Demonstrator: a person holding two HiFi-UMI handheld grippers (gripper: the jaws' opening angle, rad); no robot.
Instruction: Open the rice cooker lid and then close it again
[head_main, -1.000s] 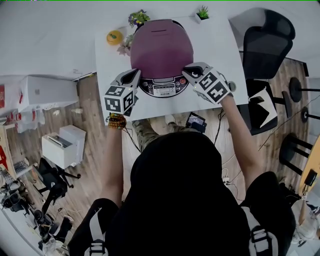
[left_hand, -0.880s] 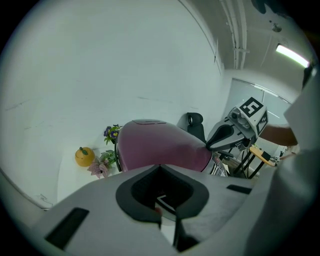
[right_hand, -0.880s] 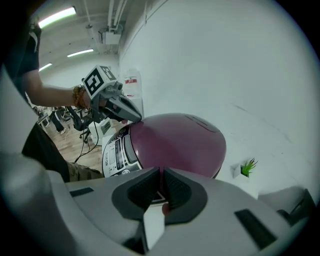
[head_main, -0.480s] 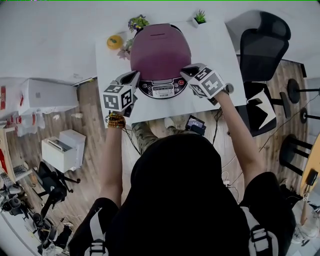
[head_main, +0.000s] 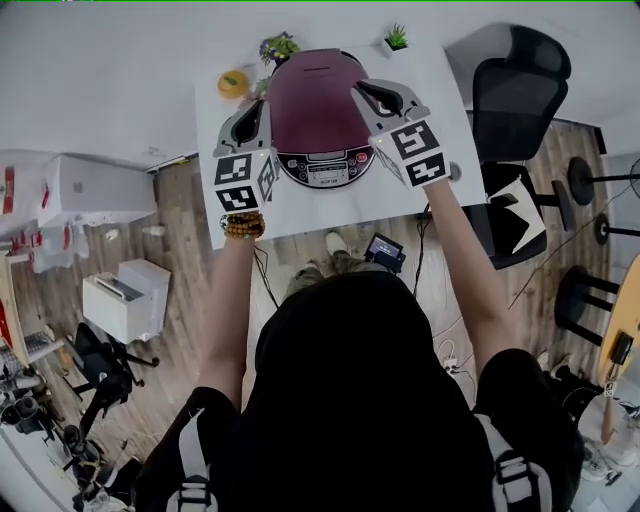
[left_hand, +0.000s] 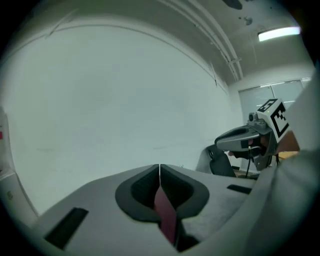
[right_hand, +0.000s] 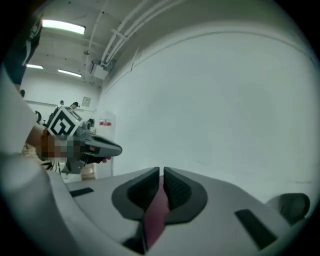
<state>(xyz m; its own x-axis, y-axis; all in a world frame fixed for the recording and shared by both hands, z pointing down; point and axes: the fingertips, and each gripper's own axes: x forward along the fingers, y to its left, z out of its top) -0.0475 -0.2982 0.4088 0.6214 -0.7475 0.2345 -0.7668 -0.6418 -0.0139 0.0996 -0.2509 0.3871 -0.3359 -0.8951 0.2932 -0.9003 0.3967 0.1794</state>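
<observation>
One rice cooker (head_main: 322, 170) at the tabletop's (head_main: 330, 208) rear edge, purple lid (head_main: 315, 110) down. Left gripper (head_main: 260, 106) and right gripper (head_main: 366, 90) hover above its sides, jaws together, clamping nothing.

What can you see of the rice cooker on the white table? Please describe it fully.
The rice cooker is round, with a smooth, plastic-looking dark purple lid that appears shut. At its front edge, toward the person, sits a dark control panel with a small display and buttons, one red. It stands upright on the white table. The left tongs and right tongs, both shut, are over the lid's two sides; whether they touch it cannot be told.
</observation>
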